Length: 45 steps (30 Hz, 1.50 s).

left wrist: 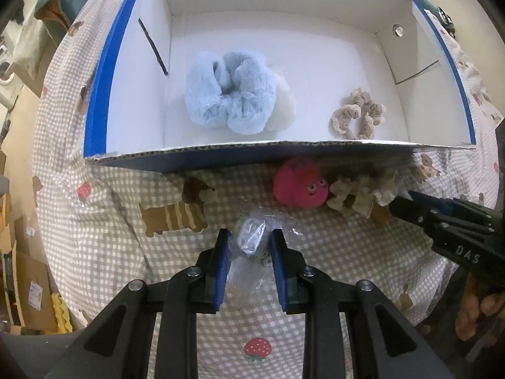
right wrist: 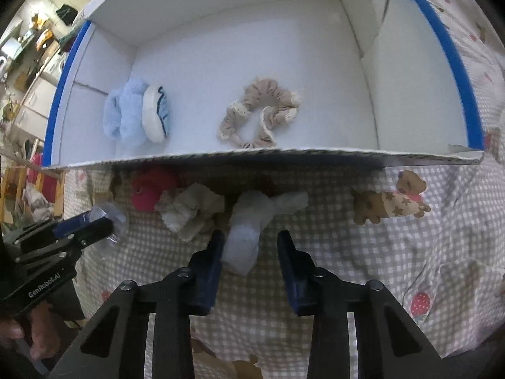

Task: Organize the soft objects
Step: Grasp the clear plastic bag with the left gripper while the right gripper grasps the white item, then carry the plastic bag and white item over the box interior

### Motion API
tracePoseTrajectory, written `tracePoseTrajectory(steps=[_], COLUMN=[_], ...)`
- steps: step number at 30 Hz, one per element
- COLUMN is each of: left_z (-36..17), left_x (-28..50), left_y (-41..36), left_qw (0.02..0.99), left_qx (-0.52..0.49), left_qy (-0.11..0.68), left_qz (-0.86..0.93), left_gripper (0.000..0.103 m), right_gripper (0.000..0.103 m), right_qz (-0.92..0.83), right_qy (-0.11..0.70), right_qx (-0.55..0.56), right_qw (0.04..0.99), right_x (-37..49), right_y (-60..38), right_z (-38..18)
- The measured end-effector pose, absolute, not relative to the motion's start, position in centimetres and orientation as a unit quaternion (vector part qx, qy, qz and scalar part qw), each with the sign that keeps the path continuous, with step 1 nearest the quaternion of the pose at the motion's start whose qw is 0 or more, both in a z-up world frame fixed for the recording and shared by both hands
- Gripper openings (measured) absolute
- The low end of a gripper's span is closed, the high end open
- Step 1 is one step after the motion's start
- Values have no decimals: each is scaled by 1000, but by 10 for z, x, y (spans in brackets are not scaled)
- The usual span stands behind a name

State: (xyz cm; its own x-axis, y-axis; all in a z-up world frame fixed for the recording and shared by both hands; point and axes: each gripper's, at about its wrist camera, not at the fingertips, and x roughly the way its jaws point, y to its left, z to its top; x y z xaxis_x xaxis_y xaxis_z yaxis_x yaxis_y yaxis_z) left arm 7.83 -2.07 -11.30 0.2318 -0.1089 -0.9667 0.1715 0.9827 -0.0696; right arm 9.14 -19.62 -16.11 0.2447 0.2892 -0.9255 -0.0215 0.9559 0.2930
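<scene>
Left hand-held gripper (left wrist: pixel 249 246): clamped on clear plastic packet (left wrist: pixel 252 237). Right hand-held gripper (right wrist: pixel 251 246): apart around white cloth (right wrist: pixel 246 237), unpinched. Step: pick-up. Next: into white box (left wrist: pixel 221 150).

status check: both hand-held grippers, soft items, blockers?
Left hand-held gripper shut on clear bag. Right hand-held gripper around white cloth, not clamped. Box wall ahead.

**Fur, lace, film and card**

The blue plush (left wrist: pixel 227 94) looks fluffy and matt. The beige scrunchie (right wrist: pixel 260 113) is gathered cloth with lace edging. The box (left wrist: pixel 284 150) is smooth white cardboard with a raw corrugated rim. The checked cloth (left wrist: pixel 126 252) is matt woven fabric. The clear wrapper (left wrist: pixel 252 237) is glossy crinkled plastic.
</scene>
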Motion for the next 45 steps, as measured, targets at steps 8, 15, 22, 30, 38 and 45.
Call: tracePoseTrajectory(steps=[8,15,22,30,38,45], left_z=[-114,-110,-103,-78,-44,0], left_x=[81,73,58,46,41,56], left_y=[-32,-11,10,19,24,18], left_qw=[786,792,801,825,843,872], left_qx=[24,5,-7,-18,-48,-41], left_qy=[613,607,596,565,536,487], left_qz=[-75,-68,-52,-10,-12,-18], left_gripper=[23,23,23,23,23,23], right_gripper=[8,8,8,8,8,8], right_qz=[104,107,121,140,163,178], right_qy=[592,566,556,533,497,450], right_qx=[111,126,146,170,183,178], right_qw=[792,808,809,817,832,857], right_x=[85,70,57,30,16,14], right_y=[-201,-217,-230,-243,-246,-258], right_z=[-151,-129,-110,-84,-55,-19])
